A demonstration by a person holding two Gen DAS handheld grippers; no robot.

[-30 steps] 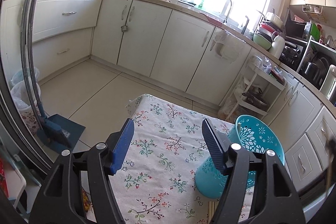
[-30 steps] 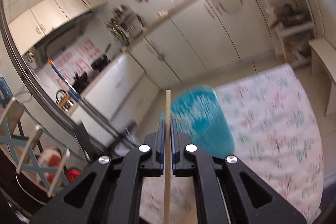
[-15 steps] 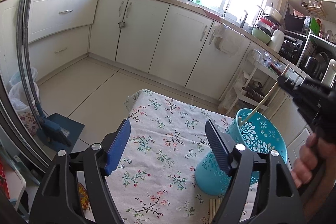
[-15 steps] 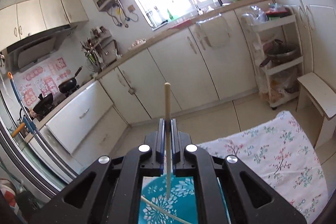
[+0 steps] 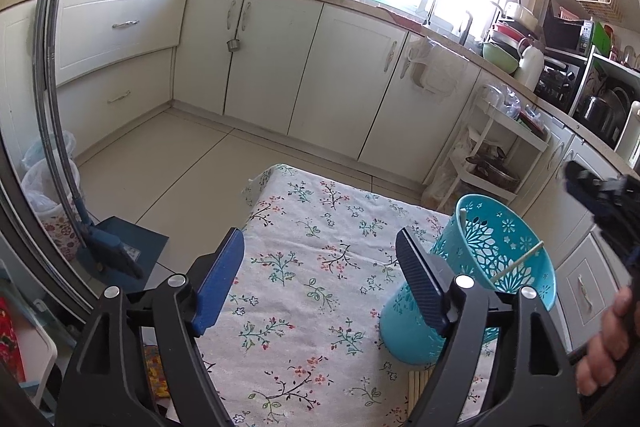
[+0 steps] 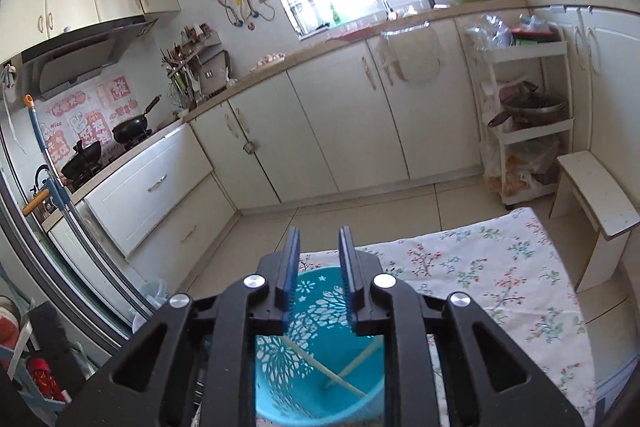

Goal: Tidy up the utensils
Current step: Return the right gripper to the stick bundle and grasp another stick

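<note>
A bench (image 5: pixel 320 267) draped in a flowered cloth (image 5: pixel 304 307) fills the near ground of a kitchen, with white cupboards (image 5: pixel 272 59) along the far wall and a white shelf cart (image 6: pixel 524 115) to the right. On the right part of the bench stands a teal basket (image 5: pixel 480 267), pierced with a flower pattern and upright with its mouth open. Two chopsticks (image 6: pixel 344 371) lie slanted inside it, crossing near the bottom in the right wrist view; in the left wrist view one tip rests against the far left of the rim and another leans to the right rim. More pale sticks (image 5: pixel 418 385) lie flat on the cloth at the near foot of the basket, partly hidden by the gripper frame. The left gripper (image 5: pixel 320 287) hangs over the cloth just left of the basket, its jaws wide apart and having just been opening, with only cloth showing between them; its right finger overlaps the basket's near wall in the picture, and I cannot tell whether they touch. The right gripper (image 6: pixel 319 279) sits above the basket's mouth, its jaws a little apart, having just been opening, with nothing clamped between them. A hand (image 5: pixel 608 343) shows at the right edge of the left wrist view.
</note>
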